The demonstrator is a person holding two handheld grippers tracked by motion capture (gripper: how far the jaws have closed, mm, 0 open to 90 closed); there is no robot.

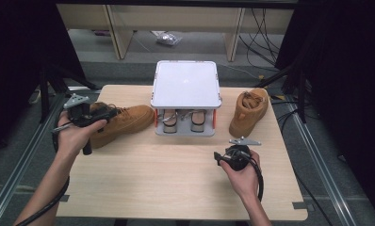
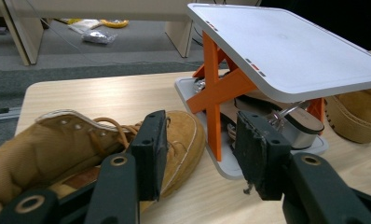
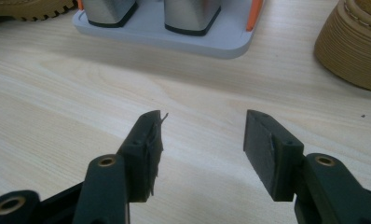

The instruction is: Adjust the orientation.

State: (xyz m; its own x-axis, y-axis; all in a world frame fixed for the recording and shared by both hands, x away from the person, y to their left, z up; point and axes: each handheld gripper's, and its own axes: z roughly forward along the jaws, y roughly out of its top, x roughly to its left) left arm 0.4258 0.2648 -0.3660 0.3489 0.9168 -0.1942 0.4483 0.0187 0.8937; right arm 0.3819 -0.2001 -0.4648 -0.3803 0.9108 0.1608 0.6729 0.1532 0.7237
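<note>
A tan lace-up boot (image 1: 129, 120) lies on its side at the table's left, toe toward a small shoe rack (image 1: 185, 84) with a white top and orange posts. My left gripper (image 1: 103, 114) hovers over that boot's ankle. In the left gripper view its jaws (image 2: 202, 156) stand open, one finger (image 2: 148, 149) in front of the boot (image 2: 58, 144); the pads press on nothing. A second tan boot (image 1: 249, 110) stands right of the rack. My right gripper (image 1: 225, 155) is held low in front of the rack, open (image 3: 202, 149) over bare wood.
A pair of block-heeled sandals (image 1: 183, 120) sits on the rack's lower shelf (image 3: 165, 35). The wooden table (image 1: 176, 179) ends at metal rails on both sides. Beyond the far edge are desk legs, cables and a bag on the floor (image 1: 169, 38).
</note>
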